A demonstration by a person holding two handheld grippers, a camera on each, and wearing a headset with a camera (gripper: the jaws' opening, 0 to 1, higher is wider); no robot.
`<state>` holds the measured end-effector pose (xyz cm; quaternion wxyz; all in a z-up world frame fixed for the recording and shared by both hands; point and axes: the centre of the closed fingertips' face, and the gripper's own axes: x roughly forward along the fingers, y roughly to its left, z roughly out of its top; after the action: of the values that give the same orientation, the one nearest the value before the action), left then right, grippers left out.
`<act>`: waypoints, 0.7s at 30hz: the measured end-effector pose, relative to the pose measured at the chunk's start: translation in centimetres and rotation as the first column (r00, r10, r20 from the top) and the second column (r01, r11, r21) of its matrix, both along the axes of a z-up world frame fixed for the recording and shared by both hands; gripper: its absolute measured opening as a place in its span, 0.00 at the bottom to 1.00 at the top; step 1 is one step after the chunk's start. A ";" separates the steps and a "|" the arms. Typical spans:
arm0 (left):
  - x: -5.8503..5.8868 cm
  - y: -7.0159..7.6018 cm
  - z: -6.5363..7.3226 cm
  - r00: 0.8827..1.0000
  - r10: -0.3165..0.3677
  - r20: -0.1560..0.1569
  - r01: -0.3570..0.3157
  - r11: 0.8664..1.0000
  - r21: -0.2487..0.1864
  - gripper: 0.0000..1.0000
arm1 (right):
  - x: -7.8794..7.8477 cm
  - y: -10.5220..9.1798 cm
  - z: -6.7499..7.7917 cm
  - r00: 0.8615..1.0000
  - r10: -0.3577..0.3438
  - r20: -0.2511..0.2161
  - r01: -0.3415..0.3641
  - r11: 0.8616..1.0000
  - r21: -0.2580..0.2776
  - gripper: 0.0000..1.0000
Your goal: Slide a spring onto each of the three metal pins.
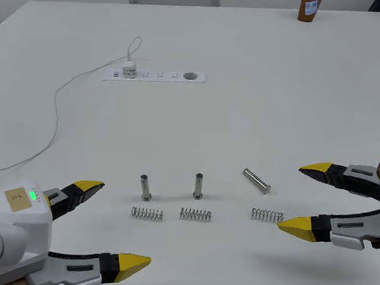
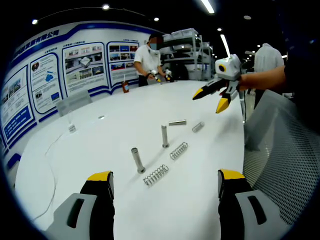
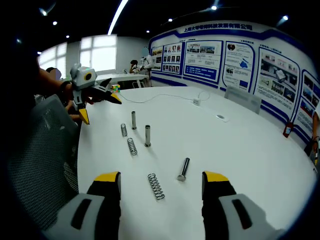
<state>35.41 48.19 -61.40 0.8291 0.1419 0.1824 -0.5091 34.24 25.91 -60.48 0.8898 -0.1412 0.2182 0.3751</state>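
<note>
Three metal pins sit on the white table (image 1: 253, 113). The left pin (image 1: 145, 187) and the middle pin (image 1: 198, 186) stand upright; the right pin (image 1: 257, 181) lies on its side. A spring lies in front of each: left spring (image 1: 147, 213), middle spring (image 1: 195, 214), right spring (image 1: 267, 214). My left gripper (image 1: 116, 223) is open at the lower left, clear of the parts. My right gripper (image 1: 307, 196) is open at the lower right, just right of the right spring. In the right gripper view the lying pin (image 3: 183, 169) and its spring (image 3: 155, 186) are just ahead of the jaws.
A white power strip (image 1: 155, 75) with a plug and a cable (image 1: 52, 106) lies further back on the table. A brown drink cup (image 1: 311, 2) stands at the far right edge. Other people work at a far table in the left gripper view.
</note>
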 end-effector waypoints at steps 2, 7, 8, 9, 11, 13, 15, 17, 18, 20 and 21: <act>0.0 0.0 0.0 1.000 0.002 0.000 -0.002 1.000 0.001 0.88 | 0.0 0.0 0.0 1.000 0.000 -0.001 0.000 1.000 0.000 0.67; 0.0 0.0 0.1 1.000 0.005 -0.001 -0.005 1.000 0.004 0.88 | 0.0 -0.2 0.0 1.000 -0.006 -0.001 0.006 1.000 0.003 0.67; 0.0 0.0 0.1 1.000 0.005 -0.001 -0.005 1.000 0.004 0.88 | 0.1 -0.2 0.0 1.000 -0.008 -0.002 0.008 1.000 0.002 0.67; 0.0 0.0 0.1 1.000 0.005 -0.001 -0.005 1.000 0.003 0.88 | 0.1 -0.2 0.0 1.000 -0.009 -0.002 0.009 1.000 0.001 0.67; 0.0 0.0 0.1 1.000 0.006 0.000 -0.006 1.000 0.003 0.88 | 0.1 -0.3 0.0 1.000 -0.011 -0.003 0.011 1.000 0.002 0.67; 0.1 0.0 0.1 1.000 0.007 0.001 -0.007 1.000 0.003 0.88 | 0.2 -0.3 0.0 1.000 -0.011 -0.004 0.011 1.000 0.001 0.67; 0.0 0.0 0.2 1.000 0.008 0.000 -0.008 1.000 0.001 0.88 | 0.2 -0.4 0.0 1.000 -0.013 -0.006 0.013 1.000 0.001 0.67; 0.0 0.0 0.1 1.000 0.008 0.001 -0.008 1.000 0.003 0.88 | 0.2 -0.4 0.0 1.000 -0.014 -0.008 0.014 1.000 -0.001 0.67; 0.0 0.0 0.1 1.000 0.008 0.000 -0.008 1.000 0.002 0.88 | 0.2 -0.4 0.0 1.000 -0.015 -0.009 0.015 1.000 -0.001 0.67; 0.0 0.0 0.1 1.000 0.009 0.000 -0.009 1.000 0.001 0.88 | 0.3 -0.5 0.1 1.000 -0.021 -0.012 0.021 1.000 -0.001 0.67; 0.0 0.1 0.1 1.000 0.009 0.000 -0.009 1.000 0.001 0.88 | 0.4 -0.5 0.1 1.000 -0.023 -0.014 0.023 1.000 -0.002 0.67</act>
<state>35.45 48.24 -61.32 0.8313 0.1414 0.1836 -0.5051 34.63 25.39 -60.37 0.8924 -0.1370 0.2264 0.3655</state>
